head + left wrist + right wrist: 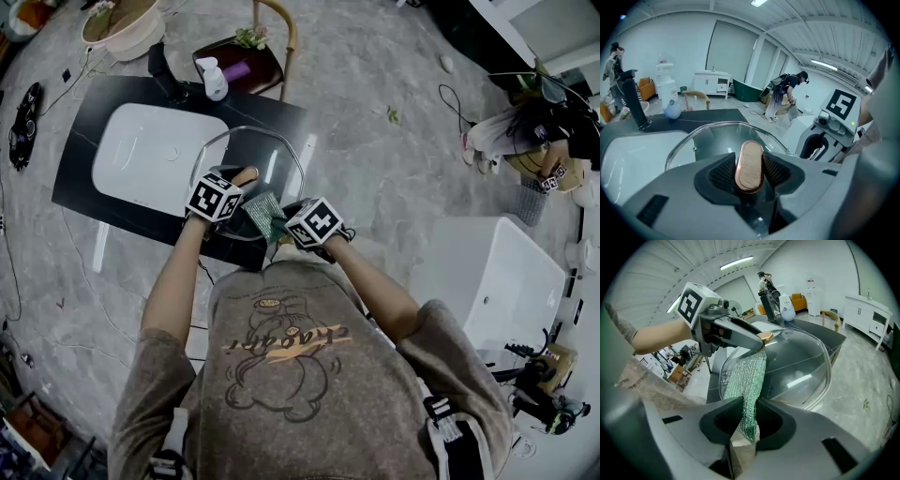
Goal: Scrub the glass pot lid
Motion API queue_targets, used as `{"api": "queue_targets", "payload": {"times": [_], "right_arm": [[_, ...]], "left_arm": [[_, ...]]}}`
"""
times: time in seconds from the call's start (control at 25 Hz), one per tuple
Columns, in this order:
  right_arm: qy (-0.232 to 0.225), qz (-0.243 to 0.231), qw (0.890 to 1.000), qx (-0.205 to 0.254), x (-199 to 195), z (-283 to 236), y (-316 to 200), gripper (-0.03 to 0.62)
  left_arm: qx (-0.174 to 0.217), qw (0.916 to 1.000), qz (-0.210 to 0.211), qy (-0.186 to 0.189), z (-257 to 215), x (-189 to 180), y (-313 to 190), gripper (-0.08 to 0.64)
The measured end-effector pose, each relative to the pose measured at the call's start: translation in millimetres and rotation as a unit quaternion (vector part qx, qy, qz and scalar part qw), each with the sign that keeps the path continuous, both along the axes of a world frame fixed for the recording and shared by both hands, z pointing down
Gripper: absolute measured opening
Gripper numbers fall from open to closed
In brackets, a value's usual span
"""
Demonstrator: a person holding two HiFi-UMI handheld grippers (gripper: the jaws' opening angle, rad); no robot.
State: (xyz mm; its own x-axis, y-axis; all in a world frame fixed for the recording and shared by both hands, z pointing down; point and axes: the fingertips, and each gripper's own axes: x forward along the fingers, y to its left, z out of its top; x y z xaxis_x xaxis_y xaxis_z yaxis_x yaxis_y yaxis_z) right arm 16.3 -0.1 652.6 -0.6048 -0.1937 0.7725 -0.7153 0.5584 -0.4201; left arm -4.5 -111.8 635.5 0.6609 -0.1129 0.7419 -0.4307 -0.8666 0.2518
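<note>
Grey marbled floor all round in the head view. On it, a black counter (267,117) with a white basin (150,155) sunk into its left part. At the counter's far edge, a dark faucet (164,75) and a white pump bottle (214,80) just beside it.

Over the counter's near right part, just right of the basin, the glass pot lid (267,159), held up and tilted rather than lying flat. Cannot tell whether its rim touches the counter. Seen from the right gripper view as a clear dome (797,362) with a metal rim, and from the left gripper view as an arc of glass (722,136) beyond the jaws.

Left gripper (240,181) clamped on the lid's knob (246,174). Jaws set fairly wide, one dark ribbed pad on each side of the oval, wood-coloured, copper-edged knob (750,164), pressing on it.

Right gripper (283,225) close beside the left, almost touching it. Jaws narrow, pinched on a green mesh scrubbing cloth (747,376). Cloth running up from the pads and lying against the glass, its upper end reaching the knob (764,336). In the head view, the same cloth (264,211) between the two marker cubes.
</note>
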Motion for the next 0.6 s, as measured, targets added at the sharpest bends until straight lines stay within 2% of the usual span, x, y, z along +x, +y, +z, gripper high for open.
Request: {"api": "queue_targets", "payload": {"times": [0.36,0.6], "right_arm": [[0.013,-0.059,0.998,0.000,-32,-1,6,0.097],[0.015,-0.081,0.997,-0.006,-51,-2,4,0.097]], "left_arm": [[-0.003,1.0000,-0.006,0.002,0,1,0,0.187],[-0.006,0.9999,-0.008,0.002,1,-1,0,0.187]]}}
